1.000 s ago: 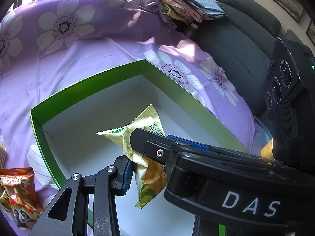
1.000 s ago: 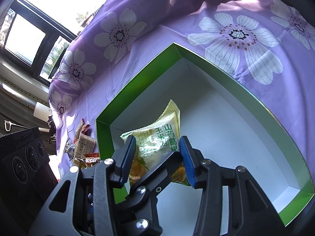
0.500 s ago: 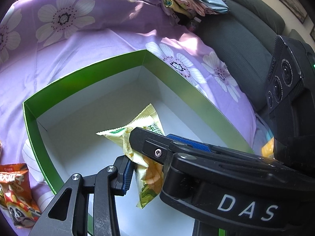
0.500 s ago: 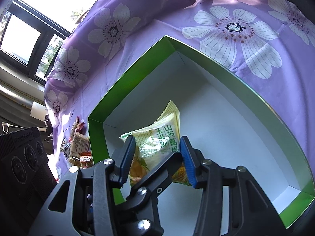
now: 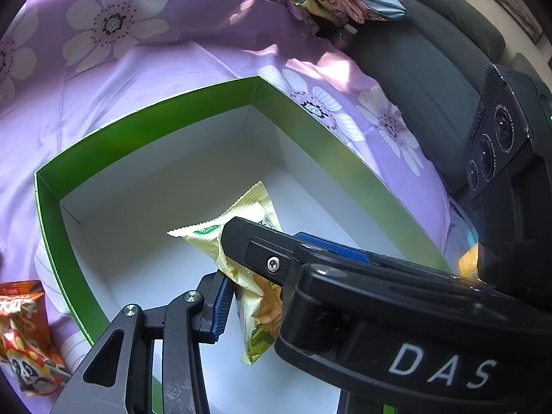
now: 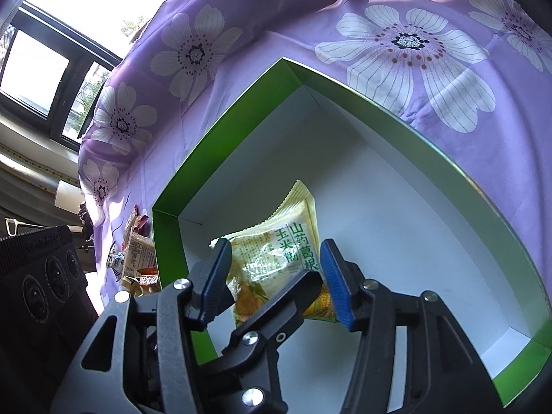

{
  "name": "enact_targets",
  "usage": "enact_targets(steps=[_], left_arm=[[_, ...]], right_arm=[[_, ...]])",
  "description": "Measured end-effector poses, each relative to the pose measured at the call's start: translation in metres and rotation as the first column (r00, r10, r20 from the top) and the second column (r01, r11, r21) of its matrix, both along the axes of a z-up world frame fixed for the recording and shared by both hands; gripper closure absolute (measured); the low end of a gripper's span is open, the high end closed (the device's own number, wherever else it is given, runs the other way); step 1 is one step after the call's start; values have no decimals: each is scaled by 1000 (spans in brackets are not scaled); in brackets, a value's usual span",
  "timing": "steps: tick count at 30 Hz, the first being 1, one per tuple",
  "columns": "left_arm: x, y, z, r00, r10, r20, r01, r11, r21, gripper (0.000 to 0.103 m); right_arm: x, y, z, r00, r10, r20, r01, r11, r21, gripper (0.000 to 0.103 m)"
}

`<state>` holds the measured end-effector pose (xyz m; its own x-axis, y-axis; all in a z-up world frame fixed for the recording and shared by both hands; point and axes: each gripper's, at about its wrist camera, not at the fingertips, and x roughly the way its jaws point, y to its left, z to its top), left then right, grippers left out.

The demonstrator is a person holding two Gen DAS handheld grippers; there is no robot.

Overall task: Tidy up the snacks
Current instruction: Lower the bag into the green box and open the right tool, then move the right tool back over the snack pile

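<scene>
In the left wrist view, the left claw is clamped on a pale yellow snack packet, which hangs over the white floor of the green box sitting on the purple flowered cloth; the left blue pad presses the packet's lower edge, though the right claw crossing in front hides the far pad. The packet's long axis runs steeply, its crimped top corner pointing up and away toward the box's far corner, its bottom seam hanging toward the camera. An orange snack packet lies outside the box on the cloth, near its left wall, with a grey sofa beyond. In the right wrist view, the right claw has just been opening: its blue pads now stand apart on either side of the packet, with a visible gap on the left where before they squeezed it. I read that as a hand-over finishing, leaving the packet to the left claw alone, ready to be laid down inside the box. Here the packet stands nearly upright, its printed face toward the camera and crimped end uppermost. More snacks wait outside the box's left wall.
</scene>
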<state>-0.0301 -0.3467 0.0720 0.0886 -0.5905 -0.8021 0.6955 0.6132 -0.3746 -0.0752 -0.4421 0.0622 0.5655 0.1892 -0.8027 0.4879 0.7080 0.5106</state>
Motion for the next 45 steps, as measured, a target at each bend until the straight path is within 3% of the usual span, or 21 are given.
enact_targets(steps=[2, 8, 15, 19, 25, 28, 34, 37, 39, 41, 45], left_arm=[[-1, 2, 2, 1000, 1, -3, -1, 1000, -5, 63], [-3, 26, 20, 999, 45, 22, -44, 998, -41, 63], [-2, 108, 58, 975, 199, 94, -186, 974, -127, 63], [-1, 170, 69, 931, 334, 148, -315, 939, -135, 49], [3, 268, 59, 826, 542, 155, -518, 838, -170, 29], [4, 310, 43, 767, 624, 148, -602, 780, -170, 28], [14, 372, -1, 676, 730, 102, -716, 683, -142, 27], [21, 388, -17, 650, 759, 46, -752, 650, -110, 27], [21, 394, -20, 630, 777, 16, -771, 627, -111, 27], [19, 395, -19, 630, 776, 15, -769, 627, -127, 27], [15, 387, -15, 642, 764, 55, -756, 644, -121, 27]], right_arm=[[-1, 0, 1, 1000, 1, 8, -1, 1000, 8, 36], [-7, 9, 18, 997, -2, 71, 3, 1000, -18, 29], [-9, 40, 51, 982, 59, 181, -42, 994, -98, 20], [-3, 69, 66, 962, 141, 233, -111, 984, -137, 16], [13, 123, 69, 932, 279, 233, -233, 951, -204, 14], [23, 147, 64, 917, 339, 212, -291, 929, -227, 14], [42, 188, 45, 904, 406, 134, -363, 894, -262, 14], [51, 203, 32, 902, 425, 80, -391, 880, -271, 18], [57, 213, 23, 907, 420, 30, -395, 873, -286, 29], [62, 221, 12, 910, 414, -12, -397, 863, -311, 38], [70, 222, -11, 931, 358, -66, -361, 882, -301, 40]])
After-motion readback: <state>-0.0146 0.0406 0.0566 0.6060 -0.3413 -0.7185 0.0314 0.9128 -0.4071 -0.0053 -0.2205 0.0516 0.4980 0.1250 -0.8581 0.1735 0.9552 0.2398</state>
